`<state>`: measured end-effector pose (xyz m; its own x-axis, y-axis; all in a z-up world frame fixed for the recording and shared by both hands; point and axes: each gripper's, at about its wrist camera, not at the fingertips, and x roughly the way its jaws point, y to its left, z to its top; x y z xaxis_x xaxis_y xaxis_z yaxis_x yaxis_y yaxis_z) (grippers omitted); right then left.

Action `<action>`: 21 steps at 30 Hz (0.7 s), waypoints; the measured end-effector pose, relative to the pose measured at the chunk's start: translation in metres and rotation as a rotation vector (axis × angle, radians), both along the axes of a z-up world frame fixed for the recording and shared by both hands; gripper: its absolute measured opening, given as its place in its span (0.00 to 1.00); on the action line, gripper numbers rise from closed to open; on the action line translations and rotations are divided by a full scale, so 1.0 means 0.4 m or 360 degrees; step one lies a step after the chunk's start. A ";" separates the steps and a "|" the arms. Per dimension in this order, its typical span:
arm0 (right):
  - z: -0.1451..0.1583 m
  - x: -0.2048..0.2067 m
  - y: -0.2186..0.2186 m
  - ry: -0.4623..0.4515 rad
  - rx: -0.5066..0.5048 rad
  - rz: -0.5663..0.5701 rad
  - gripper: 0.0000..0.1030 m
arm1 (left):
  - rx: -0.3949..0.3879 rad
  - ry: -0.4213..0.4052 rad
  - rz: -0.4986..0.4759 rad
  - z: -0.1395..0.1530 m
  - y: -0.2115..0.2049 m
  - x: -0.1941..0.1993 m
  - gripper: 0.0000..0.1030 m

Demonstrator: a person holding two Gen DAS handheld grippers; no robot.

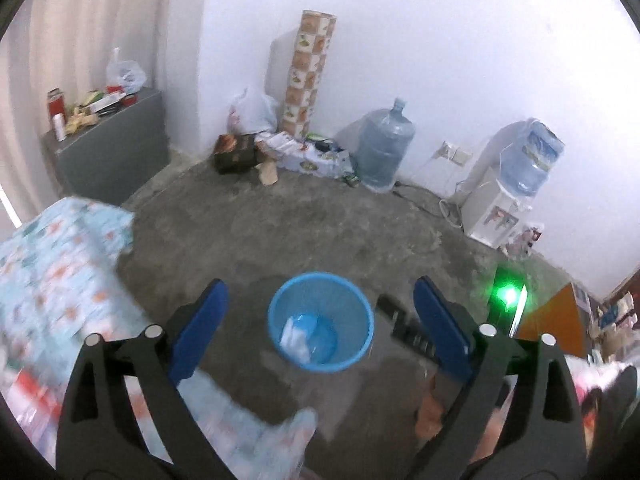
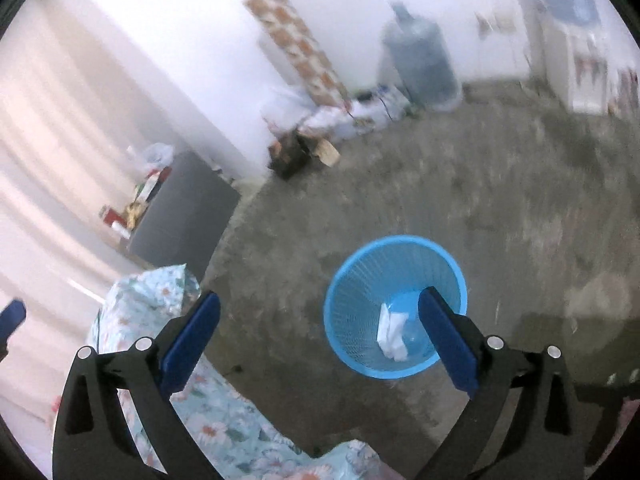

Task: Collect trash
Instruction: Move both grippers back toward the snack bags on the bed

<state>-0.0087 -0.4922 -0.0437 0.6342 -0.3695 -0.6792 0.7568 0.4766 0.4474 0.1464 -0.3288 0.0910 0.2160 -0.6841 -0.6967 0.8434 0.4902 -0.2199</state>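
Both grippers hang over the floor with their blue pads spread wide and nothing between them. Seen from the left wrist, the left gripper [image 1: 320,312] frames a blue basket [image 1: 276,332] that stands upright on the bare grey floor [image 1: 320,220]; a crumpled white piece of trash [image 1: 296,338] lies at the bottom of it. At far left a flowered bedcover [image 1: 60,264] fills the lower corner, blurred. Behind it a grey cabinet [image 1: 116,152] stands against the curtain, its top crowded with small items and a plastic bag. Further right, in the corner of the white wall, a tall patterned roll [image 1: 308,72] stands upright above a dark box [image 1: 234,154] and other clutter. A big water jug [image 1: 384,148] sits on the floor beside that pile, and a water dispenser [image 1: 496,208] with a jug on top stands near the right edge. A green light [image 1: 510,294] glows just beyond the right pad.

From the right wrist, much of it blurred, the right gripper [image 2: 320,328] hovers with the bedcover under its left pad and the basket behind its right pad; the white trash shows inside.
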 end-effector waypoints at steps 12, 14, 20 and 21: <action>0.181 0.105 0.323 0.0262 -0.0579 0.0314 0.94 | -0.0208 0.0052 0.0408 0.065 0.547 -0.016 0.91; 0.201 0.126 0.374 0.0278 -0.0654 0.0383 0.94 | -0.0260 0.0064 0.0461 0.061 0.609 -0.022 0.91; 0.252 0.150 0.478 0.0210 -0.0809 0.0542 0.94 | -0.0393 0.0033 0.0661 0.049 0.790 -0.033 0.91; 0.257 0.149 0.486 0.0180 -0.0807 0.0576 0.94 | -0.0400 -0.0007 0.0686 0.047 0.823 -0.039 0.91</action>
